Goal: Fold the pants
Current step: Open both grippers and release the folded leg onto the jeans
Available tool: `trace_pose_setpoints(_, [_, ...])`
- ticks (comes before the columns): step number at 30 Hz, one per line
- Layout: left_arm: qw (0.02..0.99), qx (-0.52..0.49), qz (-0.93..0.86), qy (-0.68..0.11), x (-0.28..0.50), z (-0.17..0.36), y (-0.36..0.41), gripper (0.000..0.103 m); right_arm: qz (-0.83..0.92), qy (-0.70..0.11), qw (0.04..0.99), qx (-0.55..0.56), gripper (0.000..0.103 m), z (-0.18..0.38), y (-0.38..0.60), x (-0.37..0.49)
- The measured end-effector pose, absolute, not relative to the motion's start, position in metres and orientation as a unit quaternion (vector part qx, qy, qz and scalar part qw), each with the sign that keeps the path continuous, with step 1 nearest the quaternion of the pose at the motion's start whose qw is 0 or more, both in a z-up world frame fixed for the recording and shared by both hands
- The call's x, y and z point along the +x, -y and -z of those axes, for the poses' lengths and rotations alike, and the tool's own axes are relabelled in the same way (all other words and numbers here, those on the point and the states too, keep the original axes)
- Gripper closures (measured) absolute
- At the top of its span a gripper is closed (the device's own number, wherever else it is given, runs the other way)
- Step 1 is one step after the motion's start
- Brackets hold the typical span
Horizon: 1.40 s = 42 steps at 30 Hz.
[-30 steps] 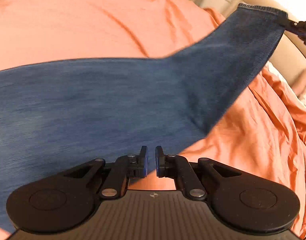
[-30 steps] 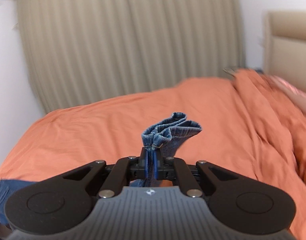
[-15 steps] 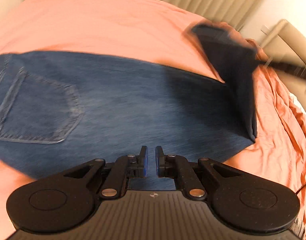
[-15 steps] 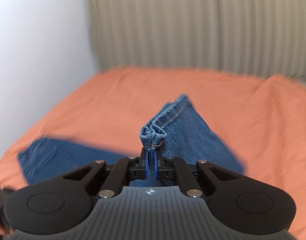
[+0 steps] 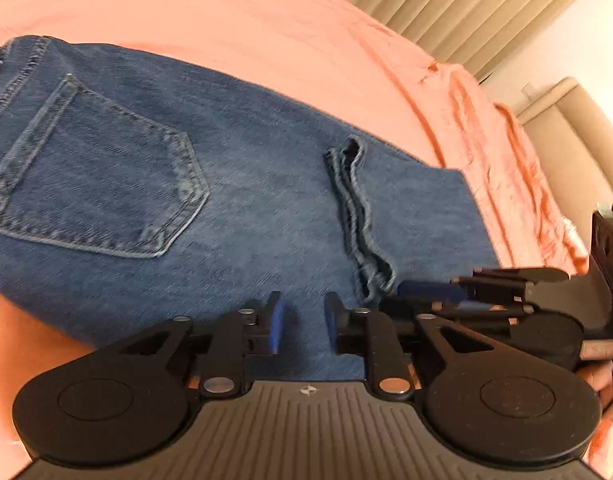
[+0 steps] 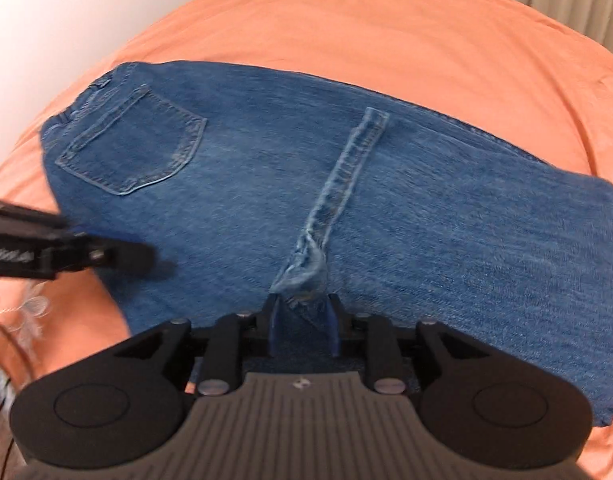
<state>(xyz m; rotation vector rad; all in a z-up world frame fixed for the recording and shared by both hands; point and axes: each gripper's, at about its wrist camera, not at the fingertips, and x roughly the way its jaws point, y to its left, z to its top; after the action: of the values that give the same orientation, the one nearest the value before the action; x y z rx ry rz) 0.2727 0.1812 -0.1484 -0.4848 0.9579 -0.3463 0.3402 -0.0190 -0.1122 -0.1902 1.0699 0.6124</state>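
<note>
Orange bedsheet spread over the bed, creased towards the right, beige pleated curtain behind, padded beige headboard, possibly, at right, white wall

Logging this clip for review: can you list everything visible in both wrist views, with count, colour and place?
jeans: one pair, blue denim, folded over on the bed, back pocket up at the waist end, leg hem lying across the middle
bedcover: one, orange, wrinkled, under the jeans
curtain: one, beige, pleated, behind the bed
headboard: one, beige, padded, at the bed's far right in the left wrist view
wall: white, beside the bed
left gripper: one, black with blue pads, jaws just opened, nothing but flat denim beneath
right gripper: one, black with blue pads, jaws just opened, hem end loose between them
</note>
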Motion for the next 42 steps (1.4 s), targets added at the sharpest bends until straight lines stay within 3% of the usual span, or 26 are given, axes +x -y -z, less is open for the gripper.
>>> trace_pose_setpoints(4, [0.838, -0.267, 0.178, -0.442, 0.291, 0.150, -0.175, 0.070, -0.293, -0.491, 0.816, -0.091, 0.068, 0.089, 0.028, 0.346])
trace_pose_setpoints(8, [0.823, -0.313, 0.186, -0.435, 0.316, 0.160, -0.163, 0.060, -0.252, -0.473, 0.835, -0.122, 0.068, 0.084, 0.046, 0.363])
trace_pose_setpoints(21, [0.780, -0.409, 0.172, -0.441, 0.393, 0.211, -0.139, 0.061, -0.106, -0.493, 0.854, -0.129, 0.068, 0.118, 0.160, 0.427])
trace_pose_setpoints(23, [0.787, -0.401, 0.171, -0.438, 0.400, 0.211, -0.134, 0.063, -0.103, -0.501, 0.850, -0.122, 0.067, 0.125, 0.169, 0.428])
trace_pose_setpoints(26, [0.819, -0.349, 0.169, -0.422, 0.401, 0.197, -0.123, 0.084, -0.111, -0.505, 0.848, -0.116, 0.067, 0.132, 0.172, 0.426])
trace_pose_setpoints(27, [0.842, -0.312, 0.178, -0.403, 0.397, 0.187, -0.117, 0.096, -0.113, -0.505, 0.848, -0.116, 0.067, 0.133, 0.173, 0.425])
trace_pose_setpoints(33, [0.911, -0.127, 0.199, -0.339, 0.370, 0.137, -0.078, 0.096, -0.117, -0.494, 0.856, -0.098, 0.066, 0.130, 0.178, 0.421])
trace_pose_setpoints(38, [0.899, -0.111, 0.164, -0.392, 0.382, 0.162, -0.080, 0.095, -0.111, -0.487, 0.863, -0.079, 0.068, 0.130, 0.183, 0.424])
trace_pose_setpoints(42, [0.891, -0.127, 0.157, -0.408, 0.384, 0.182, -0.084, 0.086, -0.118, -0.495, 0.858, -0.071, 0.067, 0.140, 0.184, 0.418])
